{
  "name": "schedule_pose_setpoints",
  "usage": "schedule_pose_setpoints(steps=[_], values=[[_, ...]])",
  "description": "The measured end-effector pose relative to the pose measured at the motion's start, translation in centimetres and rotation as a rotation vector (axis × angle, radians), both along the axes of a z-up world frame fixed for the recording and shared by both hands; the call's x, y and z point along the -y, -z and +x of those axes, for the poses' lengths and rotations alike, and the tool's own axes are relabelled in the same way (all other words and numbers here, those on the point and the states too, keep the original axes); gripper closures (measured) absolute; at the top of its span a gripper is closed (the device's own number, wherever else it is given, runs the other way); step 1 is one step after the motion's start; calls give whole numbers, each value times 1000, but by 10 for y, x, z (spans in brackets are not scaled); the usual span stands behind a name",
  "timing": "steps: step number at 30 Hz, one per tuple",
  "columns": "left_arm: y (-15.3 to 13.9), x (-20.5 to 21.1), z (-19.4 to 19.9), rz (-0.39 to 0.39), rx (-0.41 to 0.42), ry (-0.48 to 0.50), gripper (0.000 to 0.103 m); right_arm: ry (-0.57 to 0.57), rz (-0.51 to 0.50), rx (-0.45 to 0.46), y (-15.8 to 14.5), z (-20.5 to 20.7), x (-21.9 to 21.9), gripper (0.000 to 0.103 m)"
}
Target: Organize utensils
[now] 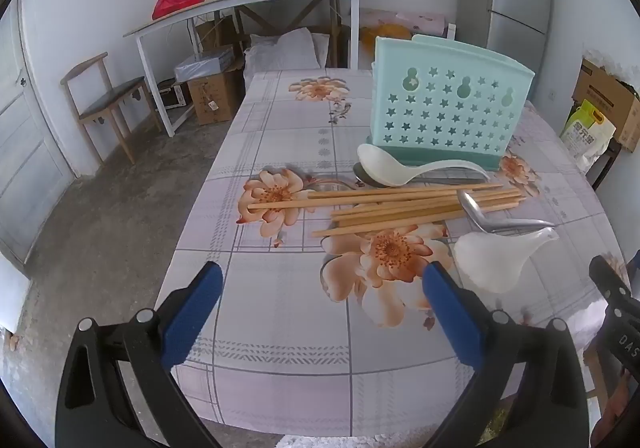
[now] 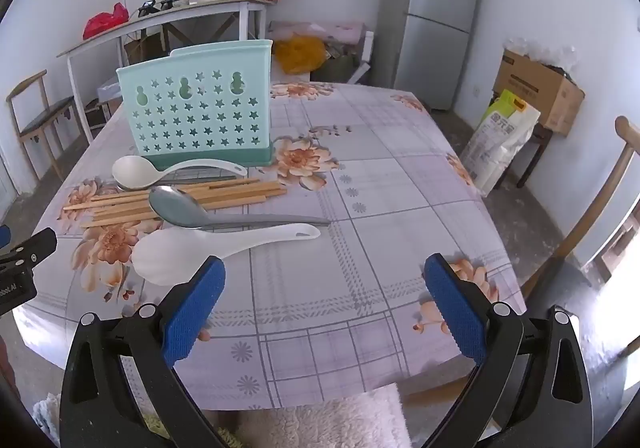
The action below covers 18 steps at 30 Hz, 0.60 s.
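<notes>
- Beneath both tongs spreads the table (image 1: 280,328), its flowered cloth carrying every loose utensil.
- Farthest ahead of the tongs stands the mint holder (image 2: 200,108), upright, so I judge pieces will drop in from above.
- Between holder and tongs lie the chopsticks (image 1: 400,204), bunched flat.
- Nearest, the white spoon (image 2: 208,244) lies just left of the right tongs (image 2: 322,268), probably the first pick.
- Both right and left tongs (image 1: 322,276) are spread, pinching nothing.

A fridge (image 2: 434,16), wooden chair (image 1: 106,104) and, seemingly, a rice sack (image 2: 500,140) stand around.
</notes>
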<state>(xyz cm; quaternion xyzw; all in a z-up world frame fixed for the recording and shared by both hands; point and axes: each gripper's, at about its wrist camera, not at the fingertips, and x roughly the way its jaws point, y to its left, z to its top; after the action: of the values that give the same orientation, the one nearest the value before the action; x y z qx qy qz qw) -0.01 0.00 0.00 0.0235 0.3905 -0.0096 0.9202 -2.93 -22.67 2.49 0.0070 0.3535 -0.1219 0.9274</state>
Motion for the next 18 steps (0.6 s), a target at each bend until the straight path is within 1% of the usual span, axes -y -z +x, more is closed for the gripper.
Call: schedule_pose_setpoints(steps=[3,15,18], values=[[0,0,0,11,-9,-2,6,-1,-5,2,0,0,0,8],[0,0,0,14,-11,-2,6,1,-5,5,3,-1,2,8],[0,0,0,14,-11,-4,6,1,-5,4,-1,-2,0,8]])
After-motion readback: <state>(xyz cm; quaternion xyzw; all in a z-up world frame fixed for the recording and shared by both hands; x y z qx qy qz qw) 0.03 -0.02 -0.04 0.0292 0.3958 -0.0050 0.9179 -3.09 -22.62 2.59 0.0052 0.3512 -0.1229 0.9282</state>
